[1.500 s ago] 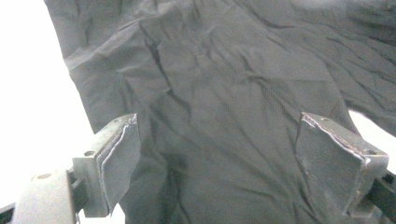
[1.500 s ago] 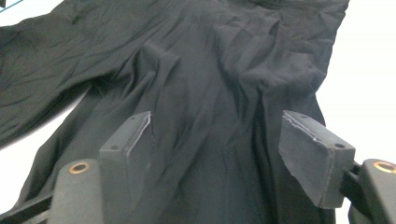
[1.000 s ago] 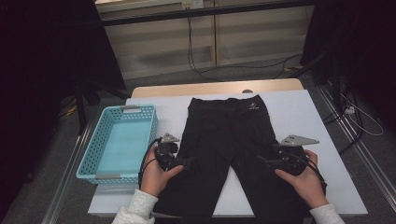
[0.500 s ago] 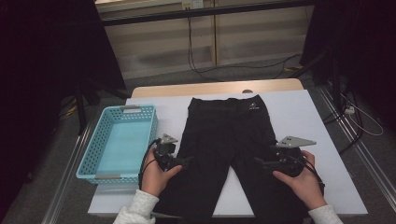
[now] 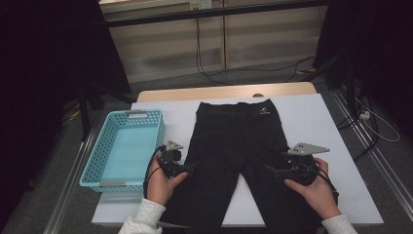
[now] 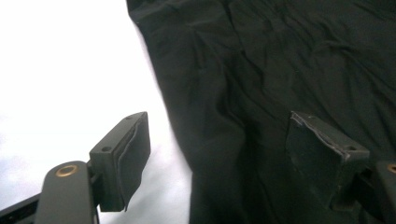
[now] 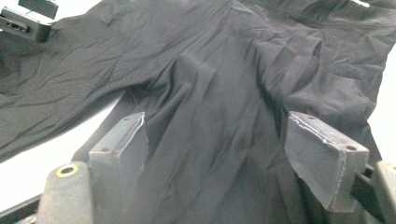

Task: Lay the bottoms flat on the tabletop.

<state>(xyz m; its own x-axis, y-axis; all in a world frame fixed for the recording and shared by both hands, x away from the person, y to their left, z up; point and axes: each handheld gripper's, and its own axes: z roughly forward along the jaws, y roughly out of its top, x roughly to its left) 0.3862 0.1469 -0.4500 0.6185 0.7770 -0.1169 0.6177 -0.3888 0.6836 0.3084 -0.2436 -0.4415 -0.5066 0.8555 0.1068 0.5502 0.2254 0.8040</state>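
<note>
Black trousers (image 5: 238, 141) lie flat on the white table (image 5: 316, 122), waist at the far side, legs toward me. My left gripper (image 5: 192, 168) rests low at the outer edge of the left leg. Its jaws have just been closing but still stand open, and in the left gripper view that gripper (image 6: 219, 154) has the leg's edge (image 6: 210, 140) between its pads, one pad over bare table, the other over cloth. My right gripper (image 5: 270, 169) stands open over the right leg, and the right gripper view shows wrinkled fabric (image 7: 210, 70) between its pads (image 7: 217, 158), untouched.
A light blue mesh basket (image 5: 92, 168) sits empty at the table's left side, close to my left hand. White tabletop lies bare right of the trousers. A wooden edge (image 5: 219, 92) runs along the far side. Cables trail on the floor beyond.
My left hand has shifted a little at the leg's edge. My right hand and the trousers have stayed where they were.
</note>
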